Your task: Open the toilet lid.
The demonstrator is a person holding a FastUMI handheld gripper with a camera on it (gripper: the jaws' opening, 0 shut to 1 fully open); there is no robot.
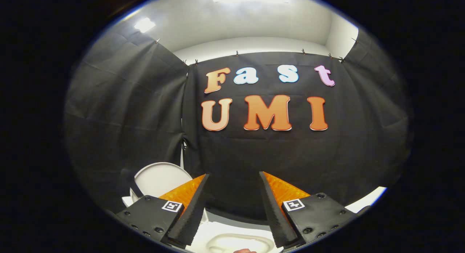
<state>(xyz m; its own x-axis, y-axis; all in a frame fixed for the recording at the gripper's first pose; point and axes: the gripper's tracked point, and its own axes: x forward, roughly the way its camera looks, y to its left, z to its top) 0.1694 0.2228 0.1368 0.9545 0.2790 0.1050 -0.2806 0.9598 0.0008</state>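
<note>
Black cloth walls the booth, and the lid (pixel 160 178) already stands upright beyond the bowl (pixel 236 242), left of the gripper (pixel 232 180) whose fingers are spread on nothing; it looks stiff, smooth, light plastic, best taken at its rim.

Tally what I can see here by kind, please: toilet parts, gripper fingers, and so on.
Toilet lid, standing raised: 1
Toilet bowl, seen between the fingers: 1
Gripper fingers, spread apart on nothing: 2
Ceiling lights: 2
Total: 6
</note>
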